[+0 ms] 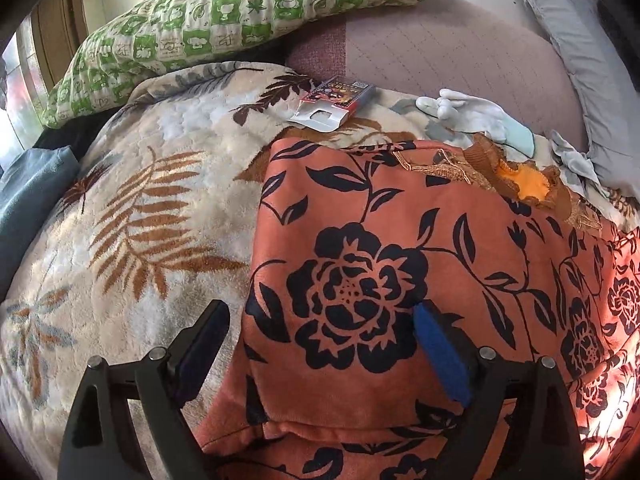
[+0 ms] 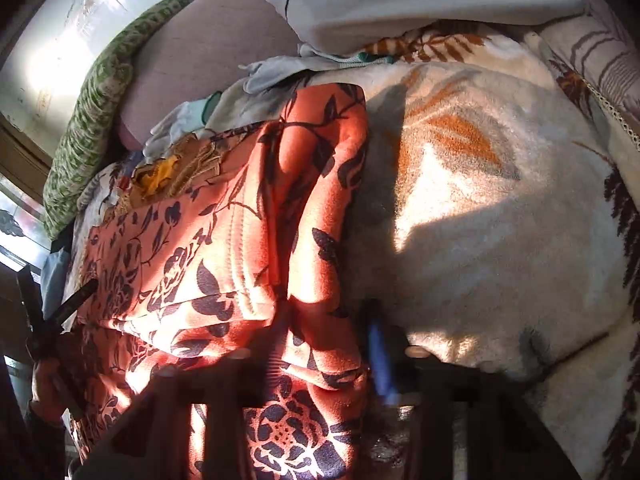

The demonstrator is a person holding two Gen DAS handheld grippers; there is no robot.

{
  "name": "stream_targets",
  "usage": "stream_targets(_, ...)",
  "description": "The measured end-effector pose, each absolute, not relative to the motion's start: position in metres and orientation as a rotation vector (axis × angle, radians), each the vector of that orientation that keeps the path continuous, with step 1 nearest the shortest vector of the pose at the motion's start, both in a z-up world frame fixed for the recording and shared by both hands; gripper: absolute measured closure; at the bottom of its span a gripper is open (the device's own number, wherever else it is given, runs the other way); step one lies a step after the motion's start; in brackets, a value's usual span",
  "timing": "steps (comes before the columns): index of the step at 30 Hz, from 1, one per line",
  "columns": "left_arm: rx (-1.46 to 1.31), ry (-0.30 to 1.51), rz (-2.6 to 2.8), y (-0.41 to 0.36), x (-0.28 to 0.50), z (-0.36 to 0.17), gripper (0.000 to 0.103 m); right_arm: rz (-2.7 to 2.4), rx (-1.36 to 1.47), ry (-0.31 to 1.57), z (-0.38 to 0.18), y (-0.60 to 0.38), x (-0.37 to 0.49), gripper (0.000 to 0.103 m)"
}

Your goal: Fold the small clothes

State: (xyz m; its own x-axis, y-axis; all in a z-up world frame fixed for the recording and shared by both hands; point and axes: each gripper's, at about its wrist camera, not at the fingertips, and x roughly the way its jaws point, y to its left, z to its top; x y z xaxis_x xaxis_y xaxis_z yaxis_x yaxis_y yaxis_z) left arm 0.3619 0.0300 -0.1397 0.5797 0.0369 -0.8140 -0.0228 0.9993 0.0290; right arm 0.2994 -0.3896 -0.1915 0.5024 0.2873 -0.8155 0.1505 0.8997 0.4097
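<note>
Bed setting, leaf-print blanket [image 1: 132, 216] underneath. Orange floral garment [image 1: 360, 280] spread across blanket's middle, collar toward pillows, right side bunched. Left gripper [image 1: 320, 344] wide, straddling hem; right gripper [image 2: 320, 344] blurred, cannot tell. Probably mid-fold; next, pinching that near edge.

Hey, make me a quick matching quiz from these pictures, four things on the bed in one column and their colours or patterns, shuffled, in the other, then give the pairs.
Things:
1. garment
2. quilt
3. blanket
4. gloves

Looks:
A. cream with brown leaf fronds
B. plain pale white
C. orange with black flowers
D. green and cream checks

Pairs: 1-C, 2-D, 3-A, 4-B
</note>
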Motion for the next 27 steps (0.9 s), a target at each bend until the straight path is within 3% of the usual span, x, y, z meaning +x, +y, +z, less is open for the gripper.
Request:
stream_targets(4, 0.112, 0.887, 0.043, 0.021, 0.353, -0.133, 0.009, -0.015, 0.283, 0.952, -0.146, -0.377, 0.280, 0.094)
stream_targets(6, 0.140, 0.904, 0.045, 0.017, 0.353, -0.138, 0.009, -0.121, 0.210, 1.051, -0.177, -0.383, 0.287, 0.094)
stream_targets(8, 0.155, 0.878, 0.042, 0.016, 0.350, -0.131, 0.009, -0.113, 0.288, 1.045, -0.196, -0.403, 0.280, 0.093)
stream_targets(13, 0.149, 0.754, 0.026, 0.012, 0.342, -0.103, 0.009, -0.006, 0.489, 0.899, -0.150, -0.423, 0.267, 0.084)
stream_targets(14, 0.148, 0.752, 0.016, 0.010, 0.343, -0.103, 0.009, 0.068, 0.537, 0.866, -0.141, -0.422, 0.272, 0.077)
stream_targets(17, 0.207, 0.825, 0.034, 0.002, 0.355, -0.125, 0.009, 0.248, 0.698, 0.802, -0.133, -0.414, 0.298, 0.018)
stream_targets(20, 0.176, 0.877, 0.035, 0.005, 0.362, -0.138, 0.008, 0.292, 0.757, 0.852, -0.167, -0.408, 0.349, 0.018)
stream_targets(22, 0.155, 0.865, 0.027, 0.010, 0.359, -0.127, 0.008, 0.191, 0.828, 0.985, -0.209, -0.417, 0.382, 0.021)
stream_targets(24, 0.165, 0.797, 0.010, 0.015, 0.349, -0.111, 0.008, 0.178, 0.980, 0.900, -0.202, -0.432, 0.378, 0.020)
stream_targets(27, 0.137, 0.719, 0.004, 0.024, 0.334, -0.094, 0.008, 0.235, 0.883, 0.813, -0.154, -0.419, 0.367, 0.020)
